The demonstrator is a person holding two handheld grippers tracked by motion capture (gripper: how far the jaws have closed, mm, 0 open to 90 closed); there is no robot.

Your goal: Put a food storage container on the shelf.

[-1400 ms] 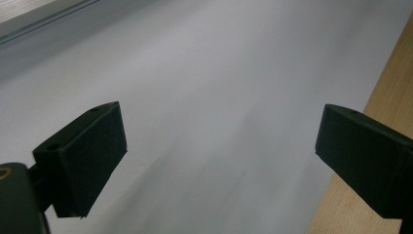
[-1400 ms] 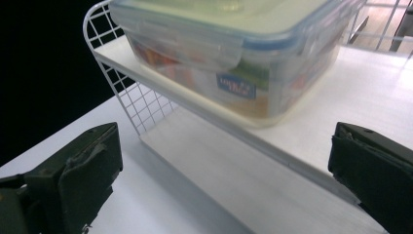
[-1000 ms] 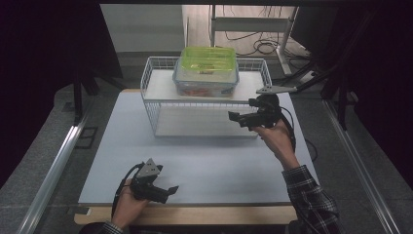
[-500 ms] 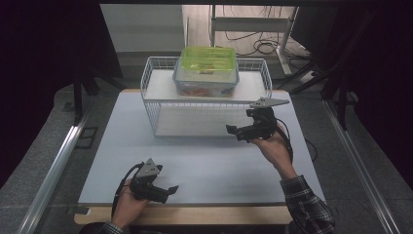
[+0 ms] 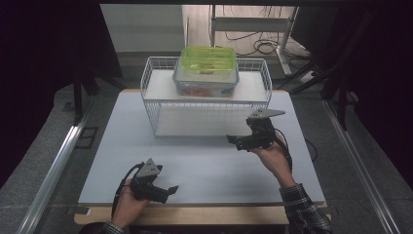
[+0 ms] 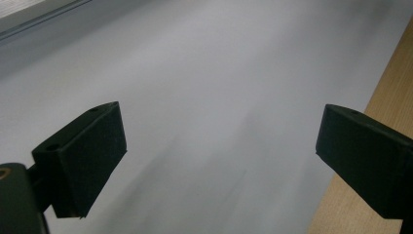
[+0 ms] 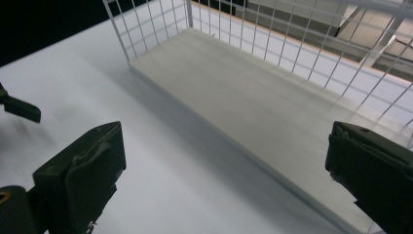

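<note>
Black plastic at the left: left gripper (image 5: 168, 189), held low near the table's (image 5: 122, 146) front edge, left of the middle. Stands wide apart at the jaws, with nothing between them. In the left gripper view, just bare white mat (image 6: 219, 73) ahead and the wooden edge (image 6: 389, 92) to one side. Looks parked, with no part in the work for now.

Further along, toward the back edge at the table's middle: white wire rack (image 5: 156, 105), open at the front. Carries a clear box (image 5: 207, 80) with a green lid (image 5: 207, 57) on its top shelf (image 5: 253, 87), box upright and lid closed. Holds nothing on the lower shelf (image 7: 253, 97).

Right of the middle: right gripper (image 5: 233, 141), raised in a hand (image 5: 272, 158) just in front of the rack's right front corner and pointing left across its open front. Spread wide too, gripping nothing, touching neither rack nor box. Looks along the bare lower shelf in the right gripper view, wires (image 7: 272, 34) beyond.

Step in hand, by the look of it: an empty-handed approach, with the box not yet reached. Next move likely calls for lifting the right gripper to top-shelf height, squaring the open jaws to the box's near wall or lid rim, clearing the rack's upper wire, then closing firmly without tipping the box.
</note>
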